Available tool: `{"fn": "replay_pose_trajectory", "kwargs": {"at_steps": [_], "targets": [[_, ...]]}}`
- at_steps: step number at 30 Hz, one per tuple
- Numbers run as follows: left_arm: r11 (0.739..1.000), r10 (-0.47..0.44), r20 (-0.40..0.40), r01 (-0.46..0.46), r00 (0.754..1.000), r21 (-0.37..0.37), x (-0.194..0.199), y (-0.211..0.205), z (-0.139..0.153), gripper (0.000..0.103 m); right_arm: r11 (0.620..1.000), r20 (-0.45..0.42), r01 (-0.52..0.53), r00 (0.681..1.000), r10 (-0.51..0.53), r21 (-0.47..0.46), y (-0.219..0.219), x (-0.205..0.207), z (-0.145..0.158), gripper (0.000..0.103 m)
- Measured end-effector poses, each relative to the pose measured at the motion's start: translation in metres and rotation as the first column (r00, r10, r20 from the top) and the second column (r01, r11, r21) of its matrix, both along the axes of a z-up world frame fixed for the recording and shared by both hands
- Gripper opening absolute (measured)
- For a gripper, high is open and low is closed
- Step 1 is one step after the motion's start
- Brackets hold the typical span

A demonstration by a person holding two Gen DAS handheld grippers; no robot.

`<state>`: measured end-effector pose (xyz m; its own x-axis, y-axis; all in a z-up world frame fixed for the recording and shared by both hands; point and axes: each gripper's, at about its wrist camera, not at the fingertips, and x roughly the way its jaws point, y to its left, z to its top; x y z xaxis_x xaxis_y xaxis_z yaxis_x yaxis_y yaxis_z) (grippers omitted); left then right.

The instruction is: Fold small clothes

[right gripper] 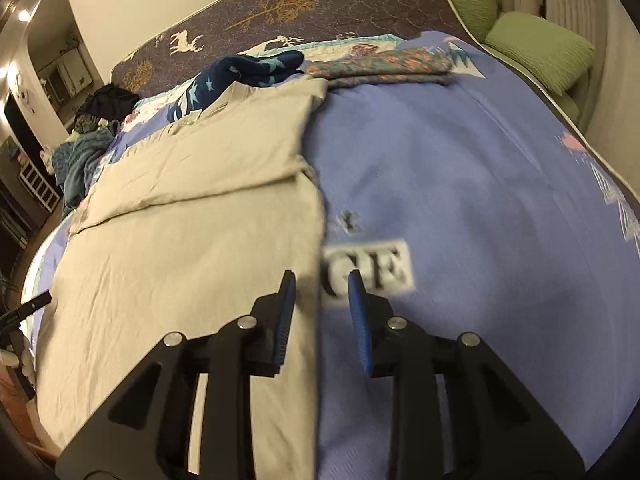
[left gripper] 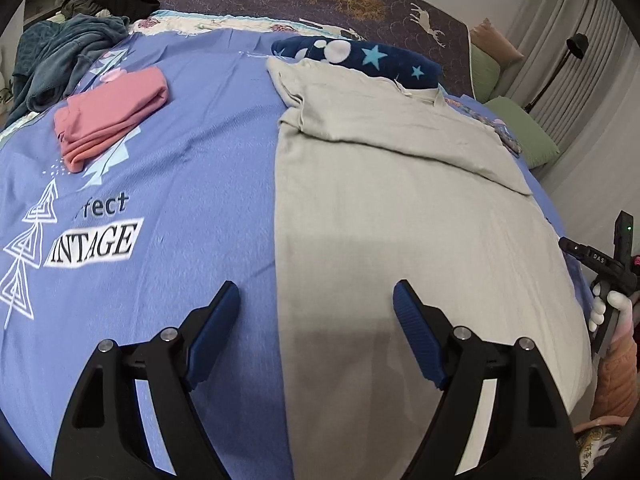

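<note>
A pale grey knit garment (left gripper: 400, 208) lies spread flat on the bed's blue printed cover (left gripper: 192, 184). One sleeve is already turned in across its upper part, so its body reads as a long rectangle. I take it as the landmark.

Left of the grey garment, well apart, sits a folded pink cloth bundle (left gripper: 108, 120). Beyond that is a heap of teal fleece and dark clothing (left gripper: 68, 60). At the garment's far end, touching its collar edge, lies a navy fleece piece with pale stars (left gripper: 360, 60). A flat folded floral cloth (right gripper: 384, 65) rests just beyond its other upper corner.

The left tongs (left gripper: 316, 300) hover wide apart over the garment's near long edge, gripping nothing. The right tongs (right gripper: 322, 284) stand at a narrow gap above the opposite long edge, nothing between the blue pads, which do not press on the cloth.

My judgement is that a side fold is done and the lengthwise fold is pending. The next move calls for both tongs to pinch the hem corners nearest the person and carry them up towards the collar, keeping the edges aligned so the turned-in sleeve does not slip out.
</note>
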<state>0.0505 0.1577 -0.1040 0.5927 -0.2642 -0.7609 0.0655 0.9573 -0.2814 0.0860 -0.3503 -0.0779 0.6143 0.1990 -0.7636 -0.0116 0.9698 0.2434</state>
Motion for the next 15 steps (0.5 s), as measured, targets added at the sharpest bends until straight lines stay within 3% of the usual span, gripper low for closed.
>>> {"fn": "replay_pose_trajectory", "kwargs": {"at_steps": [7,15], "targets": [[0.998,-0.050,0.016,0.049,0.999,0.045,-0.041,-0.012,-0.003,0.080,0.995,0.002,-0.018,1.000,0.018,0.097,-0.006,-0.042,-0.007,0.029],[0.986,-0.102,0.029,0.105,0.994,-0.131,-0.095,0.004,-0.005,0.080,0.969,-0.014,-0.093,0.995,0.098,0.230,-0.008,-0.105,-0.010,0.037]]}}
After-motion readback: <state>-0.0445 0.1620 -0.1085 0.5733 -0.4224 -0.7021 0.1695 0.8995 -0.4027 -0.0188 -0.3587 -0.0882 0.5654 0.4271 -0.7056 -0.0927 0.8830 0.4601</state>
